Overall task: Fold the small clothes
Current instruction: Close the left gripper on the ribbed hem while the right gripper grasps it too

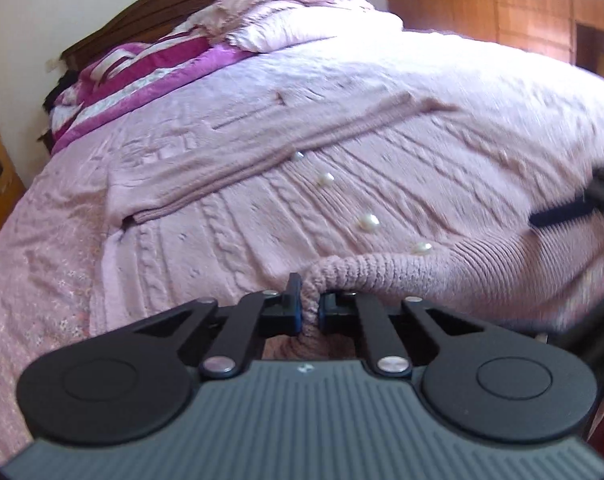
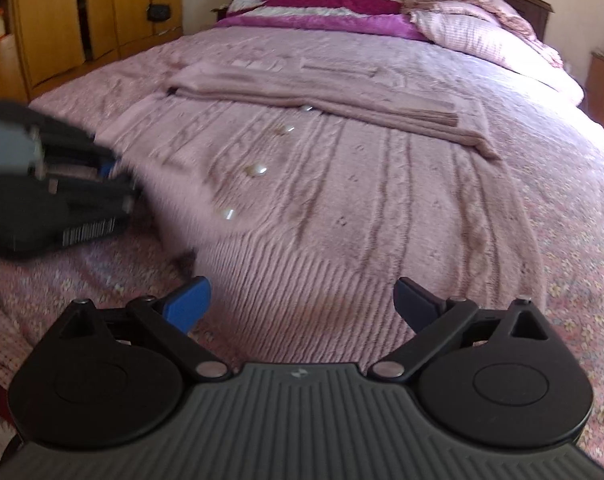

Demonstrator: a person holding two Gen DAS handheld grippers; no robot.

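A pink cable-knit cardigan (image 1: 302,208) with pearl buttons (image 1: 369,222) lies spread on the bed, its sleeves folded across the top. My left gripper (image 1: 310,312) is shut on the cardigan's ribbed bottom hem and lifts it slightly. In the right wrist view the cardigan (image 2: 362,200) lies flat ahead, and the left gripper (image 2: 105,176) shows blurred at its left hem corner. My right gripper (image 2: 302,304) is open and empty, just above the ribbed hem at the right side.
The bed has a pink patterned bedspread (image 2: 574,264), a magenta striped quilt (image 2: 322,12) and pink pillows (image 2: 482,28) near the dark headboard (image 1: 181,4). Wooden wardrobes (image 2: 81,12) stand to the left and a wooden dresser (image 1: 522,8) to the right.
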